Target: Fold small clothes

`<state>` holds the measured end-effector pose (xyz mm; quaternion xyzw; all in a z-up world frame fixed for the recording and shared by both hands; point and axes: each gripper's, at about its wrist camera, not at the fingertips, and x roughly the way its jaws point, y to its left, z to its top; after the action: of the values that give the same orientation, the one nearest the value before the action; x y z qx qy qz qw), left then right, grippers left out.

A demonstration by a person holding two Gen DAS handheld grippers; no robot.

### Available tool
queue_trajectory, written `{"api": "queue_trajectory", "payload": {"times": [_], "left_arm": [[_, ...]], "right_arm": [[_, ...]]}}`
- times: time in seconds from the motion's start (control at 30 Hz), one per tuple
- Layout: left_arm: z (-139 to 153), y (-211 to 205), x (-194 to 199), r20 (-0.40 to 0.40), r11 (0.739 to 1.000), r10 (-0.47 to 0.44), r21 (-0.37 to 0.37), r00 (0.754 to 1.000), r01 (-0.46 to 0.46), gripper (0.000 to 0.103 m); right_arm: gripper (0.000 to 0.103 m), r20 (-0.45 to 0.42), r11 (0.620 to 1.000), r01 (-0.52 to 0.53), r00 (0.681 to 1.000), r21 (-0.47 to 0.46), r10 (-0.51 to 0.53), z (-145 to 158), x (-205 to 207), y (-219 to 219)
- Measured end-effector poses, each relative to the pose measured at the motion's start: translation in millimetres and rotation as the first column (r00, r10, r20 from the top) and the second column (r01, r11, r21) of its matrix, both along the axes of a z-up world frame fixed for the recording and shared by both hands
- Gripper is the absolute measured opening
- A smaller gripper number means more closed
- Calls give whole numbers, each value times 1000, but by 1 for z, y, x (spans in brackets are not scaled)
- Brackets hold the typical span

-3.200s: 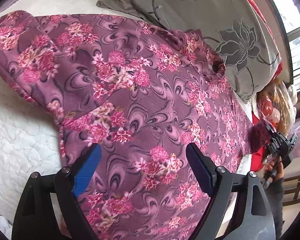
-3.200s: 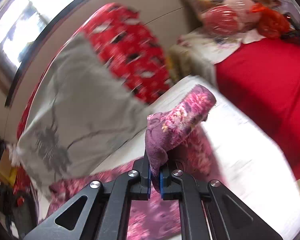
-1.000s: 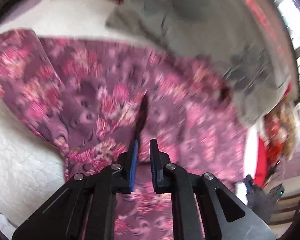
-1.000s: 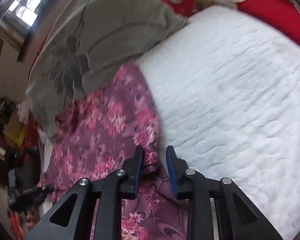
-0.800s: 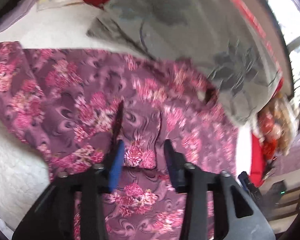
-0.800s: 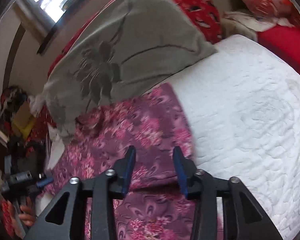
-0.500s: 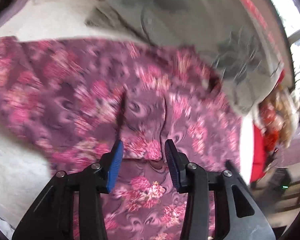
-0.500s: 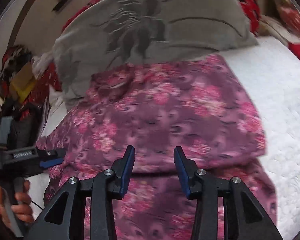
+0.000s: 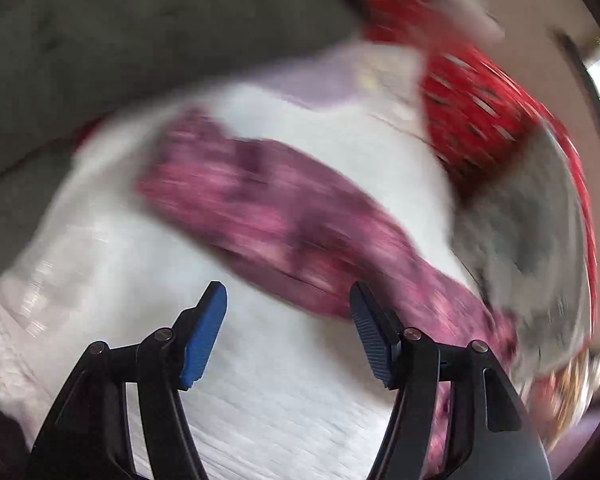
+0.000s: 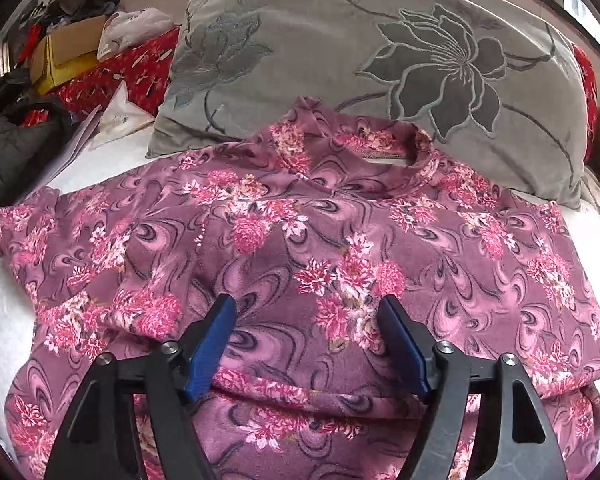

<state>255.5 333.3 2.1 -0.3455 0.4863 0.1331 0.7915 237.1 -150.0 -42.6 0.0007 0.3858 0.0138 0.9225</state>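
Now purple floral knit top [image 10: 300, 240] lies w/ hem folded up; sleeves left; left gripper [image 9: 288, 332] & right gripper [image 10: 308, 344] jaws opening, empty.

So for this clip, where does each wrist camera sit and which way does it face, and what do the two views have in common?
Left wrist: on the left gripper, angled down at the white bedspread with the floral top ahead, motion-blurred; only its own opening fingers show, nothing between them.
Right wrist: on the right gripper, looking down across the floral top towards the grey pillow; its own fingers, opening, hold nothing.
Shared: the floral top, grey pillow and white bedspread.
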Motion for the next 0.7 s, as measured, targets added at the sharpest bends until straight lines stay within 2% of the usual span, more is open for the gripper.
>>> {"api": "queue_trajectory", "payload": {"times": [0.07, 0.17, 0.27, 0.33, 0.37, 0.4, 0.43, 0.47, 0.5, 0.57, 0.63, 0.67, 0.7], "left_arm": [[-16, 21, 0, -18, 998, 62, -29, 998, -62, 63], [-41, 34, 8, -41, 990, 113, -84, 993, -116, 63], [-42, 44, 17, -6, 983, 162, -83, 987, -162, 63], [-41, 47, 27, 19, 979, 185, -90, 983, -182, 63], [-40, 47, 31, 24, 978, 190, -93, 981, -187, 58], [-37, 48, 34, 34, 979, 187, -93, 982, -183, 32], [-34, 45, 39, 43, 985, 160, -76, 986, -156, 15], [-29, 41, 43, 45, 991, 129, -45, 991, -127, 7], [-23, 42, 42, 47, 993, 119, -4, 992, -119, 7], [-2, 33, 41, 63, 982, 102, 153, 993, -111, 7], [16, 28, 38, 72, 950, 96, 290, 993, -113, 7], [27, 25, 36, 77, 922, 100, 368, 992, -121, 7], [30, 28, 37, 77, 909, 101, 399, 992, -123, 7]], "right_arm": [[79, 1, 1000, -4, 1000, 31, 4, 0, 0, -4], [80, 8, 1000, -1, 1000, 11, 1, 1, -2, -5], [80, 10, 1000, -1, 1000, 16, 1, -1, -1, -13], [81, 9, 1000, -4, 1000, 24, 4, 0, 0, -4], [82, 10, 1000, -5, 1000, 26, 5, 1, -2, -5], [82, 9, 1000, -7, 1000, 26, 6, 0, -1, -6], [83, 10, 1000, -8, 1000, 26, 7, 0, -2, -5], [83, 10, 1000, -8, 1000, 27, 8, 1, -3, -4], [83, 10, 999, -10, 1000, 31, 9, 1, -2, -5], [85, 13, 999, -26, 1000, 41, 26, 0, -1, -5], [88, 9, 998, -34, 999, 57, 33, 0, 0, -7], [88, 6, 997, -36, 999, 63, 36, 0, 1, -8], [90, 4, 997, -38, 999, 65, 37, 0, 1, -8]]}}
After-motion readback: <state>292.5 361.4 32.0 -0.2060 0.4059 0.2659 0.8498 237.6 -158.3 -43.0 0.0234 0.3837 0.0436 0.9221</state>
